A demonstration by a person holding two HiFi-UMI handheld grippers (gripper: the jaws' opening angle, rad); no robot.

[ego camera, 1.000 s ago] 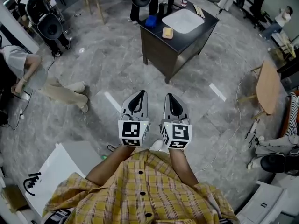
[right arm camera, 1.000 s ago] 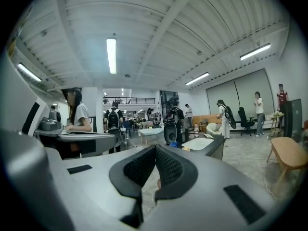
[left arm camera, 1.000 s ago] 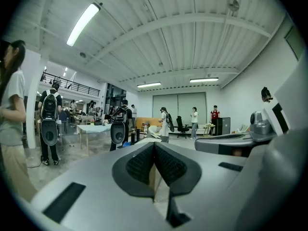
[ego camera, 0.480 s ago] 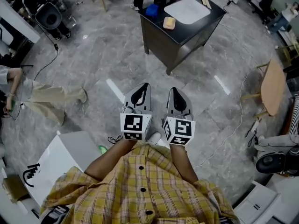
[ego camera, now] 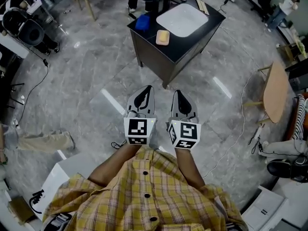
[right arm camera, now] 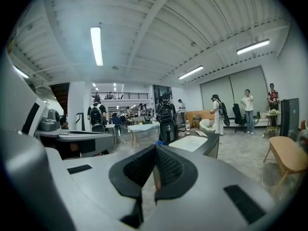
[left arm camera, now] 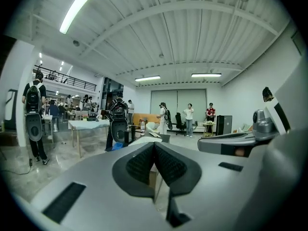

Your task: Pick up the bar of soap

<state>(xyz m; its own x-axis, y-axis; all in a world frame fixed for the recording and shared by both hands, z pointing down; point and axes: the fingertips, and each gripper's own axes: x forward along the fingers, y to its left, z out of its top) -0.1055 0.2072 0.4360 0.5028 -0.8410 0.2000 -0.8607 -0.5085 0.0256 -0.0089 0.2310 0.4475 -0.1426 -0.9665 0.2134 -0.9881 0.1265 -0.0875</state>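
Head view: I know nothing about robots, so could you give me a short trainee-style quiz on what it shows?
1. Where does the bar of soap lie? A on the floor; B on the dark cabinet, beside the white basin; C between a gripper's jaws.
2. True or false: the left gripper and the right gripper are both shut and hold nothing.
3. Fill in: the small object just left of the soap on the cabinet is ___ in colour.
Key: 1 B; 2 true; 3 blue.
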